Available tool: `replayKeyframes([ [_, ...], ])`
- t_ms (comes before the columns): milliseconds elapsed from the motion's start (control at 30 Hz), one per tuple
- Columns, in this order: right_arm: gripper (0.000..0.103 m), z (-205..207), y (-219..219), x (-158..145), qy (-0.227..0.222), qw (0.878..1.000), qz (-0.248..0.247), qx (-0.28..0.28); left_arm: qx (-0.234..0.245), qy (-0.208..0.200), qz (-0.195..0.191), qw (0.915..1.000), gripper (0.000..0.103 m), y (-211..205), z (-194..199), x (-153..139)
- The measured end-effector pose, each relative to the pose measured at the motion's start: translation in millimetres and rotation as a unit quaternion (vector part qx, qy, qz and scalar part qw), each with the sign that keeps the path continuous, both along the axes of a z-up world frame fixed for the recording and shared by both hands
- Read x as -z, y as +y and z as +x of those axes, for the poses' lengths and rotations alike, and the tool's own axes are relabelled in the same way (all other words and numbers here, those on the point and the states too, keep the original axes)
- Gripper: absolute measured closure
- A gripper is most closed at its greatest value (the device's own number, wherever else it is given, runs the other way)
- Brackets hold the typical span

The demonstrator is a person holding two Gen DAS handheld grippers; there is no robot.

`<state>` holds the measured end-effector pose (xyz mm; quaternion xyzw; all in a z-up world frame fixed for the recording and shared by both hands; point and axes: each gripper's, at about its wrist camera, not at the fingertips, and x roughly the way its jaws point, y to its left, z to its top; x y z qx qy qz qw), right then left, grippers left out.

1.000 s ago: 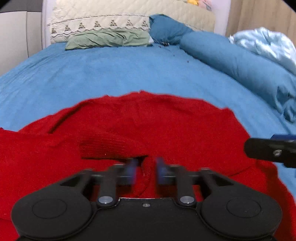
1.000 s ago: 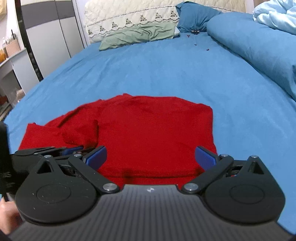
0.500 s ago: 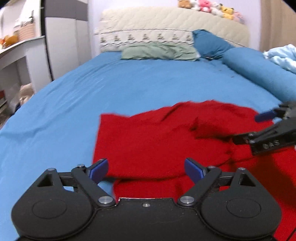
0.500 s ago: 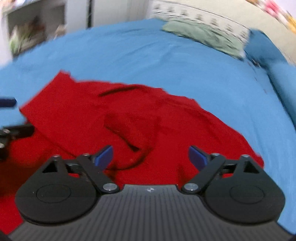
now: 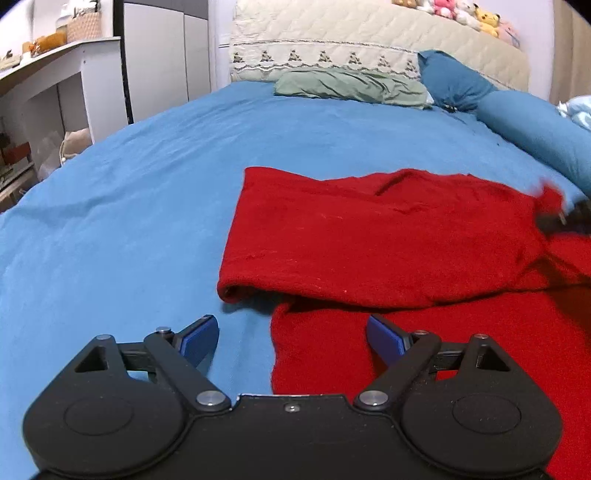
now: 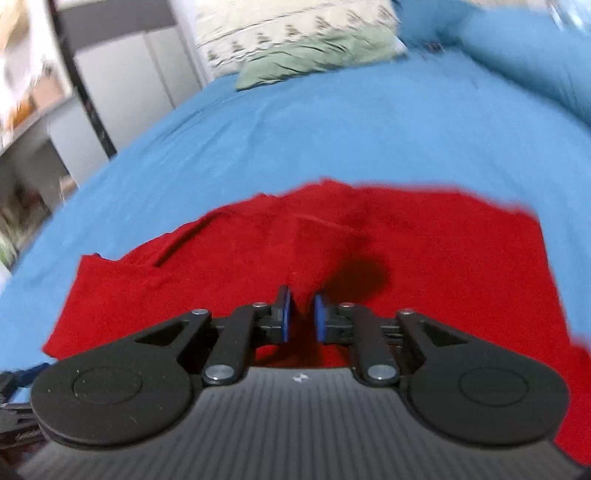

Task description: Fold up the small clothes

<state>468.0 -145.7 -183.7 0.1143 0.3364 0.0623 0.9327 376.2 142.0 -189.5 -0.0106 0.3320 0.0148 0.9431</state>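
Note:
A red knit sweater [image 5: 388, 236] lies on the blue bedsheet [image 5: 129, 206], with one sleeve folded across its body. My left gripper [image 5: 291, 338] is open and empty, just above the sweater's near left edge. My right gripper [image 6: 302, 319] is shut on a pinch of the red sweater [image 6: 406, 251] and shows blurred at the right edge of the left wrist view [image 5: 565, 221], lifting a fold of the cloth.
Green pillow [image 5: 351, 83], blue pillow [image 5: 454, 79] and a long blue bolster [image 5: 535, 129] lie at the headboard end. A white desk [image 5: 55, 74] and wardrobe [image 5: 166, 55] stand left of the bed. Plush toys [image 5: 461, 11] sit on the headboard.
My left gripper let go of the sweater, opened and moved left. My right gripper, open before, closed on the sweater near its middle and is moving with it.

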Motion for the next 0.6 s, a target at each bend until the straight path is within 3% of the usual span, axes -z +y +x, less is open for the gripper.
replayKeyframes([
  [33, 0.048, -5, -7, 8, 0.005, 1.0, 0.003, 0.008, -0.002, -0.003, -0.001, 1.0, 0.012, 1, -1, 1],
  [67, 0.039, -9, -11, 15, 0.011, 1.0, -0.001, 0.017, -0.001, -0.004, 0.001, 1.0, 0.012, 2, -6, 2],
  [233, 0.025, -20, -30, 21, -0.017, 0.999, 0.05, 0.006, -0.008, -0.012, 0.013, 0.9998, 0.012, 2, -6, 3],
  [367, 0.023, -20, -42, 17, -0.028, 0.996, 0.085, 0.017, -0.016, -0.013, 0.013, 0.9997, 0.012, 1, -3, 6],
  [467, 0.023, -7, -44, 17, -0.011, 0.994, 0.095, 0.047, -0.014, -0.013, 0.017, 0.9997, 0.012, -1, -3, 7],
  [567, 0.033, -1, -40, 17, -0.003, 0.995, 0.08, 0.067, -0.013, -0.013, 0.015, 0.9997, 0.012, 1, -3, 9],
  [600, 0.041, -2, -38, 17, 0.0, 0.995, 0.07, 0.072, -0.013, -0.012, 0.013, 0.9998, 0.012, 2, -3, 9],
])
